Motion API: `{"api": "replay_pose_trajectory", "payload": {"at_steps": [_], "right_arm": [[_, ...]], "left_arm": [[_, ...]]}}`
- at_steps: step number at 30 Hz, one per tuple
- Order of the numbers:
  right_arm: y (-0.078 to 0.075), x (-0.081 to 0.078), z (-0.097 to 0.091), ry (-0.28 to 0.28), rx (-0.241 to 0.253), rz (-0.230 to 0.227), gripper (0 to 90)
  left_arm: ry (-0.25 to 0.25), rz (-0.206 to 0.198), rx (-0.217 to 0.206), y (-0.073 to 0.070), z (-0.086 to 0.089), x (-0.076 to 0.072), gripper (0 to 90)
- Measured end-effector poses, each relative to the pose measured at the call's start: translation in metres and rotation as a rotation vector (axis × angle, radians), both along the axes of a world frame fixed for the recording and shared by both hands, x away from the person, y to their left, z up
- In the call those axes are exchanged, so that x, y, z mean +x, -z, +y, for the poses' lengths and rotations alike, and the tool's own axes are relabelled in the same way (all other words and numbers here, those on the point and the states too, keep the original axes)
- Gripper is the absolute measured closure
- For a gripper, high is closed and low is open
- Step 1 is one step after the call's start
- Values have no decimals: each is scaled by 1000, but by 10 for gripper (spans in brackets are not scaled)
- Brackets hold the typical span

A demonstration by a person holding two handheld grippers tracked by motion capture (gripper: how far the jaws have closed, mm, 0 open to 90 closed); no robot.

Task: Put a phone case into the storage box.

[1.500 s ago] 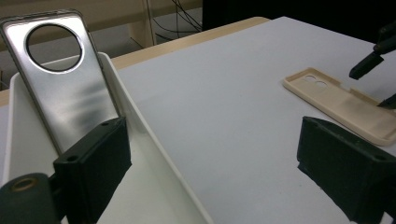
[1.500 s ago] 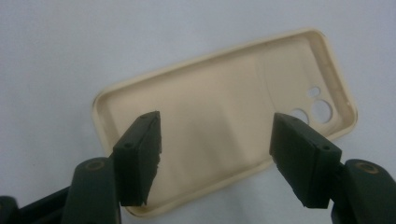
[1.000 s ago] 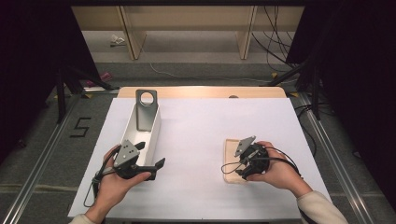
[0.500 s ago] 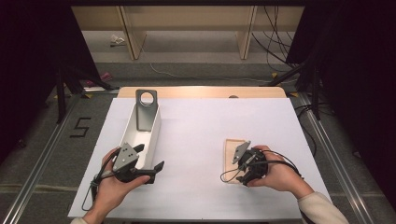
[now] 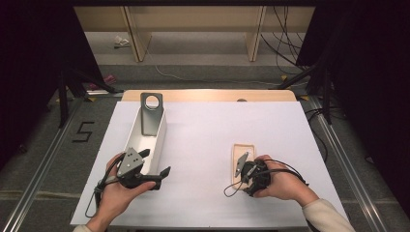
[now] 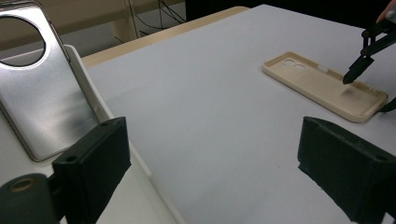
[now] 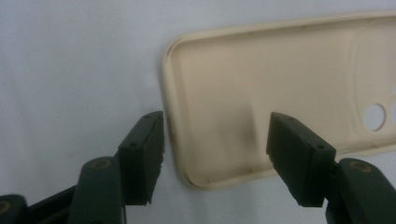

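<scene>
A beige phone case lies hollow side up on the white table cover, right of centre. My right gripper hangs over its near short end. One jaw is outside the rim and the other above the hollow. The jaws have just been closing, with the case's end wall between them, but the pads do not press on it. Held at the table's front left, my left gripper stands wide open and grips nothing. The case also appears far right in the left gripper view.
A long white tray lies at the left, beside the left gripper. A grey metal plate with a round hole leans in its far end. Bare white cover stretches between the tray and the case. Cables trail from both grippers.
The right gripper has slid slightly toward the case's near end and its jaws stand narrower. The left hand has stayed put.
</scene>
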State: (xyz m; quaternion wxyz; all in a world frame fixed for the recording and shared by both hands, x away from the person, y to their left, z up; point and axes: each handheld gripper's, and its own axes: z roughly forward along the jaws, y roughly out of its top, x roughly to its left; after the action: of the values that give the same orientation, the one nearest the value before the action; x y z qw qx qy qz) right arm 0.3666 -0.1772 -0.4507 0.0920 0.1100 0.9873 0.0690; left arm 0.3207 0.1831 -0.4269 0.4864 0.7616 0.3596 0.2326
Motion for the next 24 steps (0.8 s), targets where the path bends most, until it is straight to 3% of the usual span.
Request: {"api": "replay_pose_trajectory", "payload": {"at_steps": [5,11,19,24], "right_arm": [[3,0,7,-26,-32,3,423],[3,0,10,-44,-34,25,501],[3,-4,14,-77,-56,54,673],[2,-6,19,-85,-87,60,725]], "left_arm": [[3,0,-3,0,0,0,90],[9,3,-1,1,-1,1,90],[10,5,1,1,-1,0,93],[11,5,0,1,-1,0,95]]}}
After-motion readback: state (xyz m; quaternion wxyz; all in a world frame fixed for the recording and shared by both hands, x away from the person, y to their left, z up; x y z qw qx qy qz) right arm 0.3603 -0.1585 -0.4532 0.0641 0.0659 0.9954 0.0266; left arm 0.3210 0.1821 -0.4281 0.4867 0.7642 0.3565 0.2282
